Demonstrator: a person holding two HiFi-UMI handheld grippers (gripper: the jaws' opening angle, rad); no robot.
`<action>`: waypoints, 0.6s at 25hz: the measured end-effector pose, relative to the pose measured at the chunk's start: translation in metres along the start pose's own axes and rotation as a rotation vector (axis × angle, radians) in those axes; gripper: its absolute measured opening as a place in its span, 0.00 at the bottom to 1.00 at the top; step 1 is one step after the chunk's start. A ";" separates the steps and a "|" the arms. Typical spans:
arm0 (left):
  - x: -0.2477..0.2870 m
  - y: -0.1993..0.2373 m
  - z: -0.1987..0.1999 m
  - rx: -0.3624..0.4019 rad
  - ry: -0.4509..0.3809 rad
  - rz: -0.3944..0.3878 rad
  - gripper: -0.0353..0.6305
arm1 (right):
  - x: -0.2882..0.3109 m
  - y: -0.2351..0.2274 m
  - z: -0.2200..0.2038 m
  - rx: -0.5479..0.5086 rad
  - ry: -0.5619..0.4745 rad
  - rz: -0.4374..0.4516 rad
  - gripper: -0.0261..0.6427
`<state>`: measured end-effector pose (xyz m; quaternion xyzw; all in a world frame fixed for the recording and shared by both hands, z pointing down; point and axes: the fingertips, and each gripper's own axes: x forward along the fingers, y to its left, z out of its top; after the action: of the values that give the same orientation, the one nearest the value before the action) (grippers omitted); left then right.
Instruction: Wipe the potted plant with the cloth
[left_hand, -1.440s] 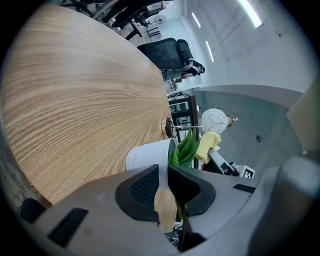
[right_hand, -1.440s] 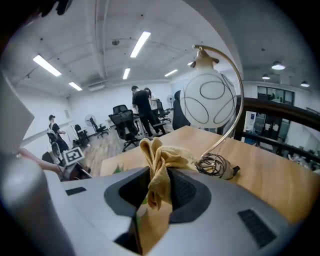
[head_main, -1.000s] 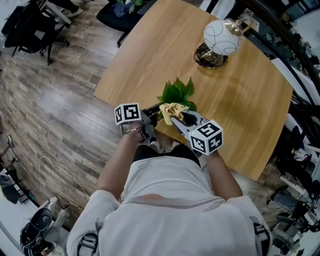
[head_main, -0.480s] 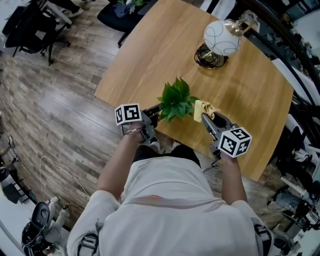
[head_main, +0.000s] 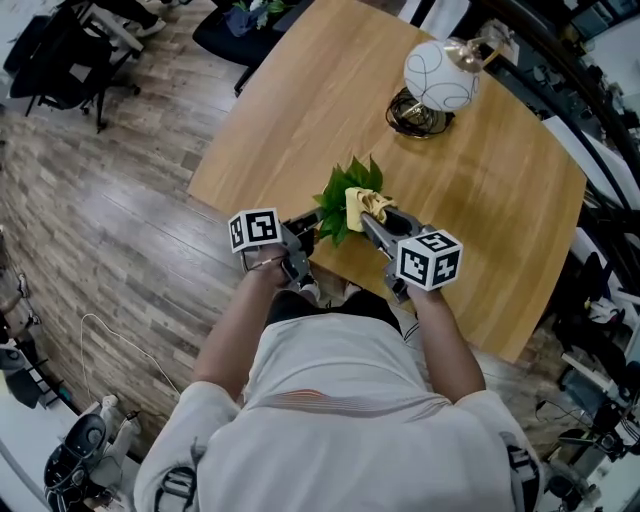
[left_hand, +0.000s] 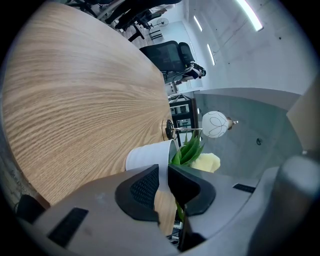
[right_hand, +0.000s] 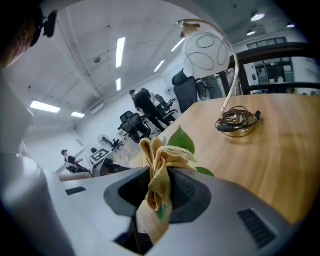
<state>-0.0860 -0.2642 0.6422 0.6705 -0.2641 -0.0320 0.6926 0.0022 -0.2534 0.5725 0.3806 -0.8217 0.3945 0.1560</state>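
Pinching left tongs (left_hand: 163, 184): narrow, clamped on white pot (left_hand: 147, 156) rim.
Right tongs (right_hand: 159, 187): gripping yellow cloth (right_hand: 157, 155), held at green leaves (head_main: 340, 195).
Worktop (head_main: 300, 110): wood, lamp (head_main: 442, 75) at far side.

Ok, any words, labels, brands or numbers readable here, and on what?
None readable.
The cubes on the left gripper and right gripper carry only black-and-white square patterns, no letters.
The white pot and yellow cloth are plain.
Far shelving in the right gripper view is too small to read.
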 end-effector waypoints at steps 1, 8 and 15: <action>0.000 0.000 0.000 0.000 0.001 0.000 0.14 | -0.006 -0.009 0.003 0.028 -0.021 -0.018 0.27; 0.000 -0.001 0.000 -0.002 0.006 -0.002 0.14 | -0.060 -0.053 0.049 0.150 -0.195 -0.083 0.27; 0.000 -0.001 -0.001 -0.006 0.007 0.001 0.14 | -0.033 -0.016 0.063 0.100 -0.206 0.059 0.27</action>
<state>-0.0856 -0.2636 0.6414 0.6685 -0.2619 -0.0303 0.6955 0.0386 -0.2911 0.5225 0.4023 -0.8235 0.3981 0.0398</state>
